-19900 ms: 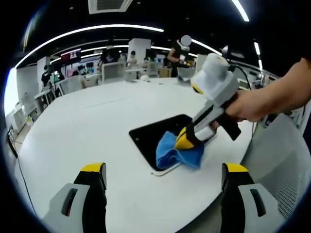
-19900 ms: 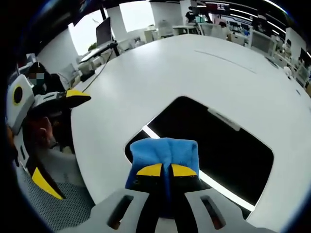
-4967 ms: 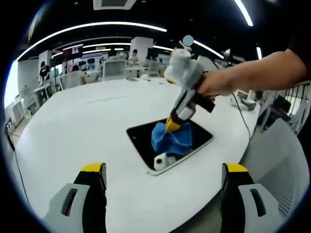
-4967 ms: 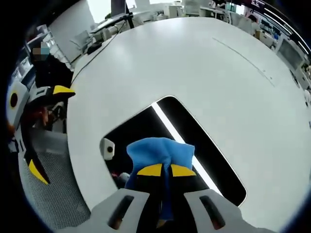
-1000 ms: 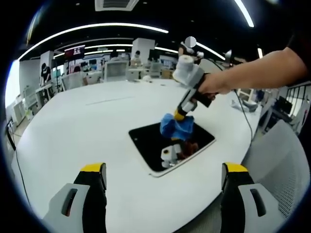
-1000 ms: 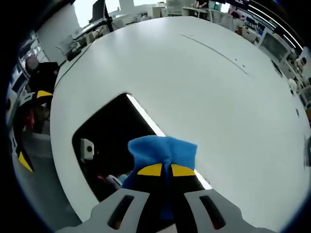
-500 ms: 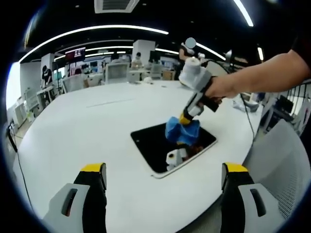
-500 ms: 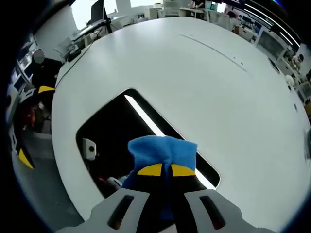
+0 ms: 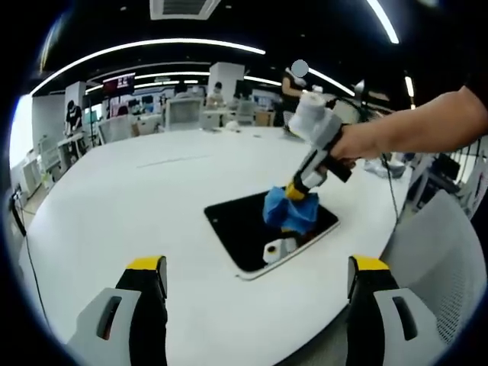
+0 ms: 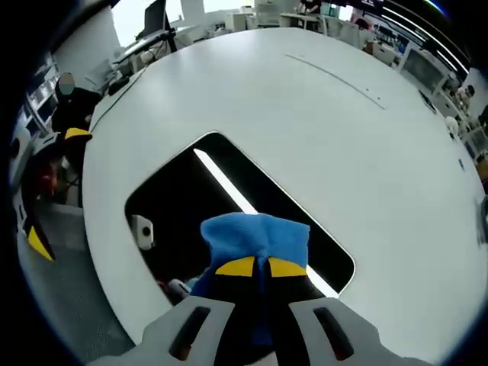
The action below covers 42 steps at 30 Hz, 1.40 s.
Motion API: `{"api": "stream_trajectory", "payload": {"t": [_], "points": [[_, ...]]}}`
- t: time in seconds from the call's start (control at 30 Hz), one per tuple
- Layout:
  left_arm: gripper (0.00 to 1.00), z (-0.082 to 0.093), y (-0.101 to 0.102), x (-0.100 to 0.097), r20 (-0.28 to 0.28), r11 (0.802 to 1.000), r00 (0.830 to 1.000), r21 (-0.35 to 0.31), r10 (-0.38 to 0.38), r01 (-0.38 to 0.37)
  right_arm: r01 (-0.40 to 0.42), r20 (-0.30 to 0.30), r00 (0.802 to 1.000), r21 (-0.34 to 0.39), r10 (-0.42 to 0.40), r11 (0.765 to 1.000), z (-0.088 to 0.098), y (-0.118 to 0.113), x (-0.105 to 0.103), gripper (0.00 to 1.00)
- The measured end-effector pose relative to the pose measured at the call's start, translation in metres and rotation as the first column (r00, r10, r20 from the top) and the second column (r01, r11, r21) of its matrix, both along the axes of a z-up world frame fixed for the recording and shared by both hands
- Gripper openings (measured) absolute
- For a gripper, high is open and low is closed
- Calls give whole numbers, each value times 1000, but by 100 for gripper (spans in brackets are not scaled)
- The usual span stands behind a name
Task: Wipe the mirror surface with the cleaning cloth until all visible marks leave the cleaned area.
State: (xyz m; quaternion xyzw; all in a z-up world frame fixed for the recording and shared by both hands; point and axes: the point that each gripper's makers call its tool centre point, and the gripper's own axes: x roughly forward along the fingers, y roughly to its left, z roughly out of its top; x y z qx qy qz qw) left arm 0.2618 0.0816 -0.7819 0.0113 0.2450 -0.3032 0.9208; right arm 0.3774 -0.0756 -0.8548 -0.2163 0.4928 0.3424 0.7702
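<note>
R gripper (image 10: 254, 268) fingers clamped on blue cloth (image 10: 255, 236), pressed to mirror (image 10: 198, 206) on white desk (image 10: 343, 152); cloth hides mirror under the tips. L gripper (image 9: 258, 268) fingers wide apart, empty, mirror well ahead; marks can't be made out

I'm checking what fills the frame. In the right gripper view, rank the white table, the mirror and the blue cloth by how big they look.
1. White table, spreading widest.
2. Mirror, a dark panel lying on it.
3. Blue cloth, smallest, though it sits nearest the camera, pinched in the right gripper, so it looks bigger than it is.
</note>
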Motion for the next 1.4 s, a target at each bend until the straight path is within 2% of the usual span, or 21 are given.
{"api": "stream_trajectory", "payload": {"t": [0.5, 0.93, 1.0, 1.23, 1.3, 1.33, 1.4], "points": [[97, -2, 1, 0, -9, 1000, 1000, 10, 5, -4, 19, -1, 1000, 26, -19, 999, 0, -1, -21, 0], [99, -2, -3, -2, -21, 1000, 1000, -16, -5, 5, 21, -4, 1000, 44, -21, 999, 0, -2, -36, 0], [99, -2, -1, -1, -7, 1000, 1000, 9, -1, 1, 24, 0, 1000, 47, -24, 999, 0, -2, -38, 0], [99, 3, -5, 0, 12, 1000, 1000, 14, -25, 25, 27, 17, 999, 55, -28, 998, 1, -2, -46, 0], [99, 3, -8, -2, 21, 997, 998, 44, -59, 58, 31, 14, 999, 59, -31, 998, 1, -3, -47, 0], [99, 1, -12, -4, 23, 992, 995, 80, -100, 98, 32, 12, 999, 61, -33, 998, 0, -3, -48, 0], [99, 2, -16, -4, 39, 987, 991, 108, -125, 121, 32, 8, 999, 63, -32, 998, 0, -2, -51, 0]]}}
